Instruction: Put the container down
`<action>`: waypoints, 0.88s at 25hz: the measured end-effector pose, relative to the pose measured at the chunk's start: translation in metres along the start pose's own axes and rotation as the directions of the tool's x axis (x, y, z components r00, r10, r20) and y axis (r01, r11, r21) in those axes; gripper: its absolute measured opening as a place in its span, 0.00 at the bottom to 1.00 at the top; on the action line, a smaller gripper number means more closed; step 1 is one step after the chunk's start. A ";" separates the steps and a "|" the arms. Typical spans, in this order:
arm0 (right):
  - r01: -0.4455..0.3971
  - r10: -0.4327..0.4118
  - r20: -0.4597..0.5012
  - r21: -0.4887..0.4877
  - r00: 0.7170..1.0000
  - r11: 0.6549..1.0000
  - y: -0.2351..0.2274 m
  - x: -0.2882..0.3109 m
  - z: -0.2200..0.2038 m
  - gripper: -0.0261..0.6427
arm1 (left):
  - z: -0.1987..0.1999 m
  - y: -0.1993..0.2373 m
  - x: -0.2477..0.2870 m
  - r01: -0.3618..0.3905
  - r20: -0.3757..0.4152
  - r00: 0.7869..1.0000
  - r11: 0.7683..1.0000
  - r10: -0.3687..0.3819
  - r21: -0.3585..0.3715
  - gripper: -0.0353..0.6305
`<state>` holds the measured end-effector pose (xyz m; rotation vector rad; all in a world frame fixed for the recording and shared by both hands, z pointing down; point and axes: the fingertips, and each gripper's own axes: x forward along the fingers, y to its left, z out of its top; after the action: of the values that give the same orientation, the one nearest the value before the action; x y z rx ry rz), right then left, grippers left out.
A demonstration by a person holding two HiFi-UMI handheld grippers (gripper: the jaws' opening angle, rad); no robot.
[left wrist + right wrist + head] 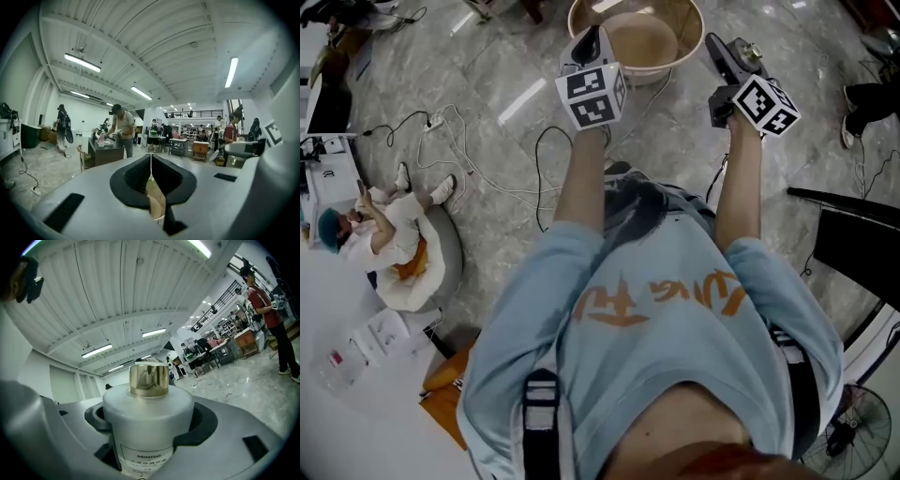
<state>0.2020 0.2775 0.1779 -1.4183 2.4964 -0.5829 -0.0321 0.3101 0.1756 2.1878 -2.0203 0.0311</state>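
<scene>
The container (147,408) is a frosted white bottle with a gold cap (148,379) and a printed label. It stands upright between the jaws of my right gripper (149,422), which are shut on its body. In the head view the right gripper (729,58) is held out ahead at the right, with the bottle's cap (749,51) just showing beside it. My left gripper (589,45) is held out at the left, over the rim of a wooden basin (686,28). Its jaws are shut (151,161), pads together, and I see nothing gripped between them.
The wooden basin stands on the marble floor ahead of me. White and black cables and a power strip (434,122) lie to the left. A person (370,230) sits on a beanbag at far left. A fan (855,441) and a dark panel (855,246) stand at right.
</scene>
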 end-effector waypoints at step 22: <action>0.048 -0.046 0.015 -0.096 0.999 0.994 -0.041 0.115 0.027 0.58 | 0.009 0.048 0.125 -0.011 0.014 1.000 0.998 0.012 -0.061 0.10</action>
<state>0.1848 0.1534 0.1728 -1.5136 2.5186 -0.4662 -0.0697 0.1814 0.1876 2.1458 -2.0144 -0.0444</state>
